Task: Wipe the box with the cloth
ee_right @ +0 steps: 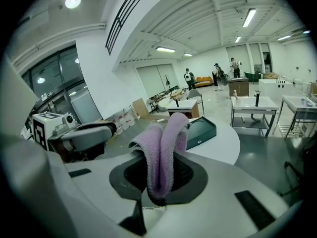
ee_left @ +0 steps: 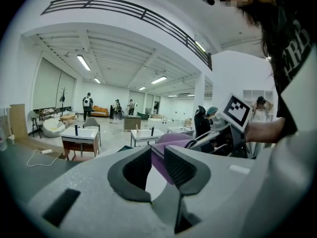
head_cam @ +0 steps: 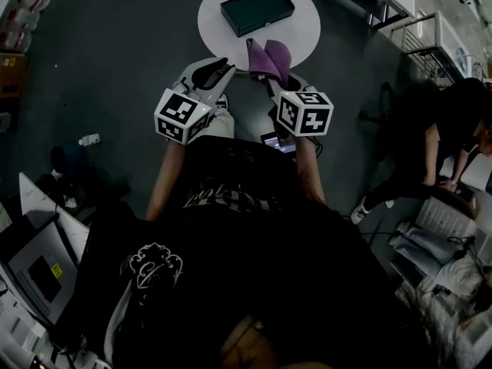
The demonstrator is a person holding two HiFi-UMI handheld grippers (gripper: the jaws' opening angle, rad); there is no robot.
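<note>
Your right gripper [ee_right: 159,168] is shut tight on the purple cloth [ee_right: 161,145]. The cloth is folded over and sticks up out of the jaws. Your left gripper [ee_left: 157,158] has its jaws a little way apart. You can see some of the purple cloth through the gap, but it looks to be past the jaws, not pinched by them, so I think this gripper holds nothing.

The box [head_cam: 257,8] is dark green. It lies flat on the round white table [head_cam: 306,43], with its lid closed. The cloth is up in the air near the front edge of the table, and it is not touching the box.

So you have the cloth, and that part is done. The wiping has not begun, I think. You have yet to bring the cloth over to the box and rub it across the top.

I can read no words on the box. It has a tiny pale mark on its side, too small to make out. Your shirt has big letters, but they are cut off.
</note>
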